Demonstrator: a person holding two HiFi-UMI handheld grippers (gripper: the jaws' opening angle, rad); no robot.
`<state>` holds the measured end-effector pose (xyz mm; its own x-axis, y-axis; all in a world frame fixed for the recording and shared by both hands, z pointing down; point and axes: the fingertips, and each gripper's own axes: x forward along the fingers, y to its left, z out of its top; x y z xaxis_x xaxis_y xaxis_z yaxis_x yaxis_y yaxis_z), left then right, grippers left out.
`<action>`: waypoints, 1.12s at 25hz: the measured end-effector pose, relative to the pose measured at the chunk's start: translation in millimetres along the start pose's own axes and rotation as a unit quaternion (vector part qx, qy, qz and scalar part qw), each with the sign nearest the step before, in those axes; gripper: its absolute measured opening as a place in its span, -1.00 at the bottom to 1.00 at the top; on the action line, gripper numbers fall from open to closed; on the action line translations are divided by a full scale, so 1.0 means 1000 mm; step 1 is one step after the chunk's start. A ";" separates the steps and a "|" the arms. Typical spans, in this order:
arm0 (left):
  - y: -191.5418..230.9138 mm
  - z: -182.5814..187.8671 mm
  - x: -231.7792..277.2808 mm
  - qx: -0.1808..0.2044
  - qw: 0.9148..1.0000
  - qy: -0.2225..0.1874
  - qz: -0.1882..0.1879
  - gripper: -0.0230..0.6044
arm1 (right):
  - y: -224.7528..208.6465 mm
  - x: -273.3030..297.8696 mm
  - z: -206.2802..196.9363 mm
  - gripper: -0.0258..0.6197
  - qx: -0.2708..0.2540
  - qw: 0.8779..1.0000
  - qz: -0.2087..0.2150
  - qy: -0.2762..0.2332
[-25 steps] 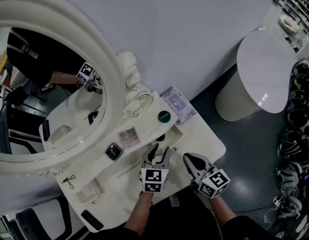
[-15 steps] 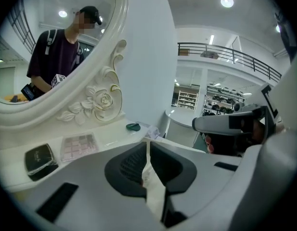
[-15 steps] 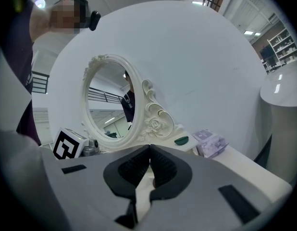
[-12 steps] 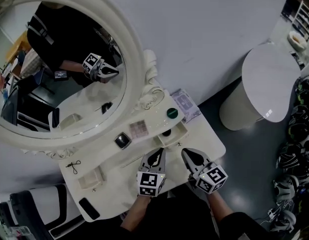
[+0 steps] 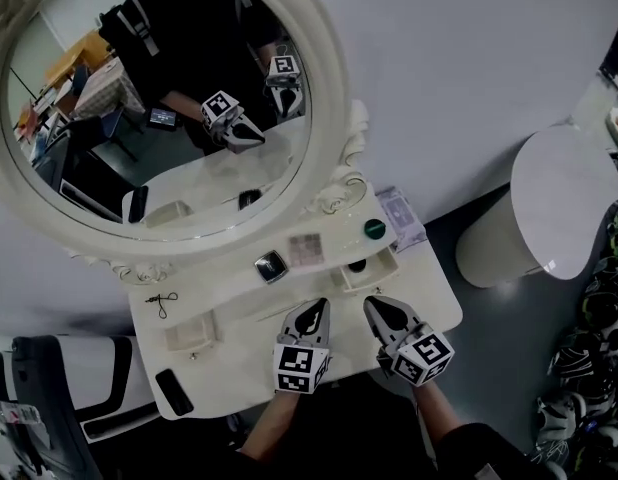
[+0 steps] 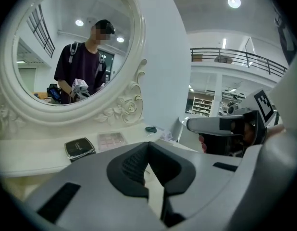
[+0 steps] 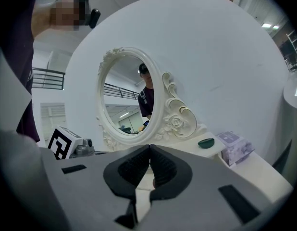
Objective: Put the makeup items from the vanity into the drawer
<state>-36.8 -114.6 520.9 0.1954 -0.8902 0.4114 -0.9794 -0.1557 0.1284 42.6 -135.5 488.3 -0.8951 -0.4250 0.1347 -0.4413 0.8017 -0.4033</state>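
On the vanity shelf (image 5: 329, 268) lie a black compact (image 5: 271, 266), a pink eyeshadow palette (image 5: 307, 250) and a green round item (image 5: 375, 229). Just right of the palette, an open drawer (image 5: 381, 274) holds a small dark item (image 5: 356, 265). My left gripper (image 5: 311, 313) hovers over the tabletop's front; its jaws are closing the last bit and meet with nothing between them. My right gripper (image 5: 377, 308) is beside it, shut and empty, near the drawer. The left gripper view shows the compact (image 6: 80, 147) and the palette (image 6: 111, 139) ahead. The right gripper view shows the green item (image 7: 205, 142).
A big oval mirror (image 5: 159, 108) stands behind the shelf. A tissue pack (image 5: 401, 220) sits at the back right corner. At the left are a small tray (image 5: 189, 333), small scissors (image 5: 161, 301) and a black phone (image 5: 172, 392). A white round stool (image 5: 569, 203) stands to the right.
My left gripper's jaws went from wide open to shut. Both grippers drew back a little toward the table's front. The head view tilted up, so more of the mirror shows.
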 end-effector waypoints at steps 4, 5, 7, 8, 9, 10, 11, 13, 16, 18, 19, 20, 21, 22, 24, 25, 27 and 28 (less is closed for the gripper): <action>0.014 -0.001 -0.012 -0.012 0.999 -0.009 0.034 -0.88 | 0.010 0.013 -0.004 -0.84 -0.009 0.999 0.032 0.017; 0.019 -0.001 -0.015 -0.016 0.999 -0.010 0.044 -0.88 | 0.012 0.017 -0.005 -0.84 -0.011 0.999 0.042 0.021; 0.028 -0.004 -0.022 -0.025 0.997 -0.012 0.066 -0.88 | 0.018 0.026 -0.007 -0.84 -0.013 0.998 0.061 0.029; 0.032 -0.006 -0.026 -0.031 0.996 -0.013 0.078 -0.88 | 0.021 0.031 -0.009 -0.84 -0.015 0.997 0.072 0.034; 0.036 -0.009 -0.030 -0.037 0.995 -0.013 0.090 -0.88 | 0.024 0.035 -0.011 -0.84 -0.016 0.996 0.084 0.039; 0.039 -0.012 -0.035 -0.043 0.994 -0.014 0.103 -0.88 | 0.028 0.039 -0.013 -0.84 -0.019 0.994 0.096 0.044; 0.043 -0.015 -0.040 -0.049 0.992 -0.014 0.115 -0.88 | 0.032 0.043 -0.015 -0.85 -0.021 0.993 0.108 0.050; 0.050 -0.021 -0.050 -0.058 0.989 -0.014 0.138 -0.88 | 0.039 0.052 -0.020 -0.84 -0.030 0.989 0.130 0.063; 0.063 -0.032 -0.066 -0.072 0.983 -0.010 0.167 -0.88 | 0.053 0.067 -0.030 -0.84 -0.051 0.982 0.158 0.084; 0.070 -0.041 -0.077 -0.084 0.979 -0.008 0.184 -0.88 | 0.063 0.075 -0.037 -0.84 -0.060 0.978 0.174 0.098; 0.075 -0.045 -0.082 -0.089 0.978 -0.007 0.191 -0.88 | 0.068 0.078 -0.041 -0.84 -0.062 0.976 0.181 0.104; 0.079 -0.048 -0.086 -0.094 0.976 -0.006 0.197 -0.88 | 0.072 0.082 -0.044 -0.84 -0.064 0.974 0.186 0.109; 0.084 -0.050 -0.091 -0.098 0.975 -0.006 0.201 -0.88 | 0.077 0.084 -0.046 -0.84 -0.065 0.973 0.190 0.113; 0.088 -0.052 -0.095 -0.100 0.974 -0.006 0.205 -0.88 | 0.081 0.087 -0.048 -0.84 -0.067 0.972 0.194 0.117; 0.094 -0.054 -0.099 -0.104 0.972 -0.006 0.210 -0.88 | 0.088 0.091 -0.053 -0.84 -0.078 0.969 0.199 0.126; 0.097 -0.055 -0.101 -0.106 0.971 -0.006 0.212 -0.88 | 0.090 0.094 -0.056 -0.84 -0.087 0.967 0.201 0.134; 0.102 -0.058 -0.102 -0.108 0.970 -0.005 0.216 -0.88 | 0.094 0.100 -0.064 -0.84 -0.105 0.961 0.206 0.150; 0.104 -0.061 -0.103 -0.109 0.970 -0.003 0.217 -0.88 | 0.096 0.103 -0.069 -0.84 -0.114 0.958 0.208 0.158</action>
<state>-155.2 -13.3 547.0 -0.2336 -0.8545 0.4640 -0.9352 0.3281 0.1334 -96.2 -73.8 525.7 -0.9550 0.0724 0.2875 -0.0111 0.9603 -0.2788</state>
